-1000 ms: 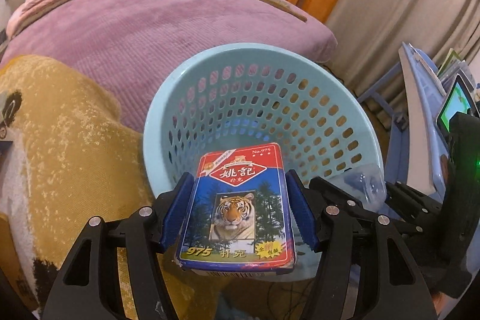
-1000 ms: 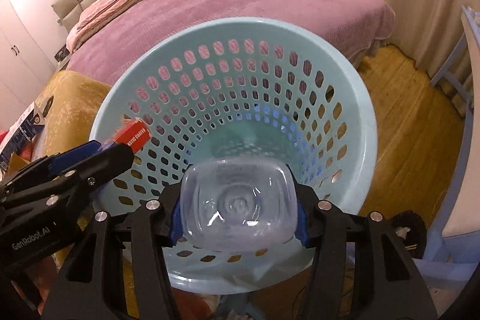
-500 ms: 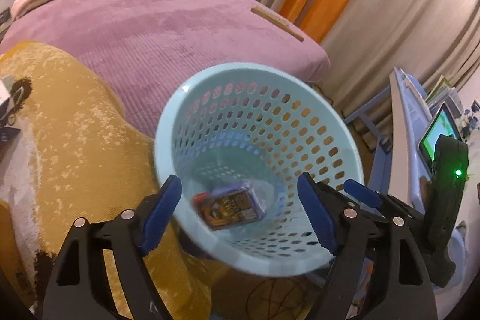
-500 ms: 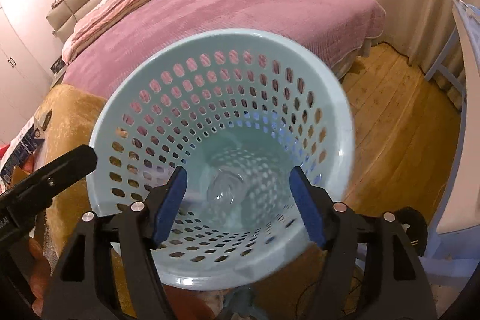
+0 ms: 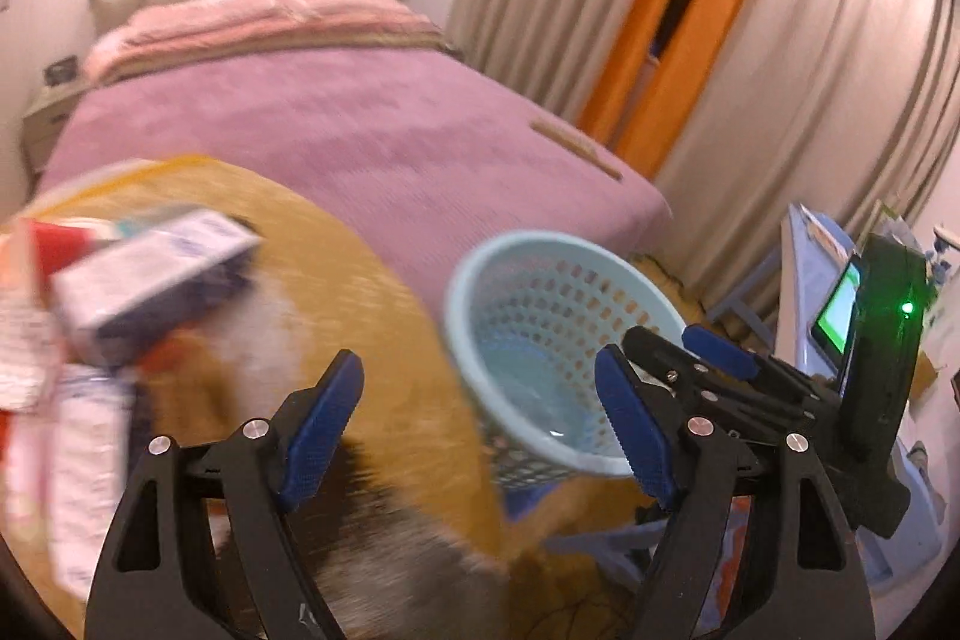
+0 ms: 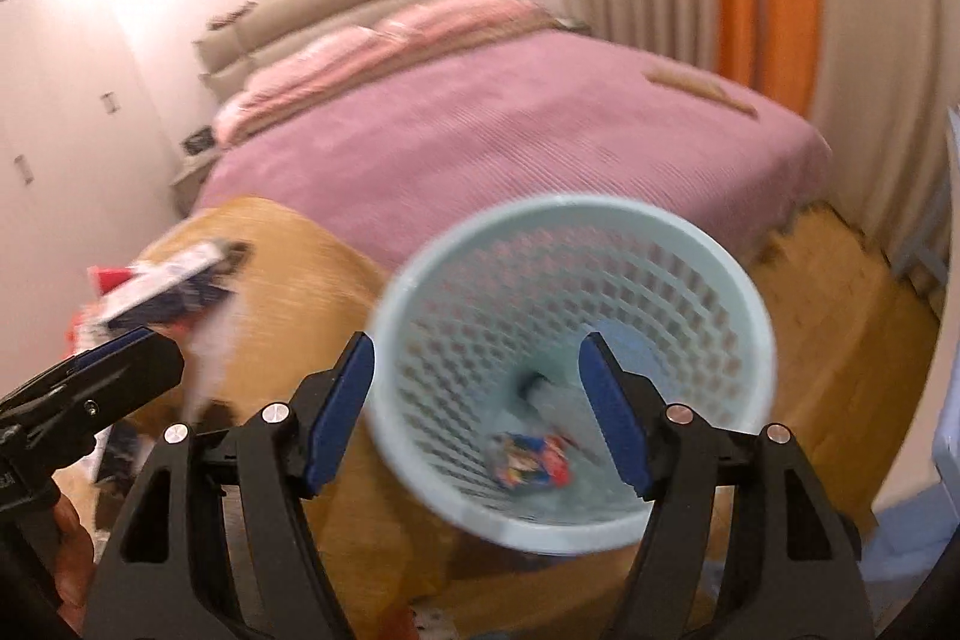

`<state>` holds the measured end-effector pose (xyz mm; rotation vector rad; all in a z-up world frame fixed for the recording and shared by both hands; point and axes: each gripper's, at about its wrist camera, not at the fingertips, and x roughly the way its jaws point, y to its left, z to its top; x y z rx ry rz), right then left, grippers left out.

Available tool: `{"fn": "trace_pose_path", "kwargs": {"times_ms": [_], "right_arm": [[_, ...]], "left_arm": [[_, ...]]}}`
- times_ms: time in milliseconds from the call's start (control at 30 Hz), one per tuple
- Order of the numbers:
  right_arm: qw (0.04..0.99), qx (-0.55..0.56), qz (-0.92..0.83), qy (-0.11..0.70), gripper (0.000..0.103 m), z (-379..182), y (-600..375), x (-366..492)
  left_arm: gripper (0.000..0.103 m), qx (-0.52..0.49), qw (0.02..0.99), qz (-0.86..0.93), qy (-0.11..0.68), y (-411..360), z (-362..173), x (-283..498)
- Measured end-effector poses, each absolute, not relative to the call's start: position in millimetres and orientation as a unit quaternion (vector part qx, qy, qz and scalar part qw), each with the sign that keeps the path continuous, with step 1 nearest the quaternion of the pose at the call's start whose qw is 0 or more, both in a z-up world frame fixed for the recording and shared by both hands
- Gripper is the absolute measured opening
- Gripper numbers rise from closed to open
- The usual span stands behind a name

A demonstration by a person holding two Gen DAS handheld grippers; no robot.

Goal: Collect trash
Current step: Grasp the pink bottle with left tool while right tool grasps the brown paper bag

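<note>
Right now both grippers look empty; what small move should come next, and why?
Probably swing the left gripper toward the boxes on the yellow blanket. Both jaws stand open with nothing between them, the card box lies in the basket, and more trash waits there.

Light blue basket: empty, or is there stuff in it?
Not empty. The right wrist view shows a red-and-blue card box lying at the bottom of the light blue basket. Blur hides whether anything else is there.
</note>
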<state>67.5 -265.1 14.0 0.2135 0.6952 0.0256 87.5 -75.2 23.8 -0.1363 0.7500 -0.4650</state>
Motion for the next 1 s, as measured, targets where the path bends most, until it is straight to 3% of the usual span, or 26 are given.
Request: {"fn": "trace_pose_path", "kwargs": {"times_ms": [233,467,600,1000], "right_arm": [[0.94,0.071,0.084,0.322,0.067,28,-184,73],[0.925,0.043,0.13,0.354,0.067,4,-110,83],[0.917,0.035,0.141,0.371,0.077,-9,-83,87],[0.905,0.028,0.122,0.407,0.077,-35,-62,110]], "left_arm": [[0.078,-0.067,0.929,-0.117,0.345,23,39,72],[0.078,-0.084,0.919,-0.04,0.384,110,7,72],[0.078,-0.086,0.906,-0.028,0.413,132,-16,77],[0.079,-0.09,0.885,-0.057,0.454,144,-41,98]]}}
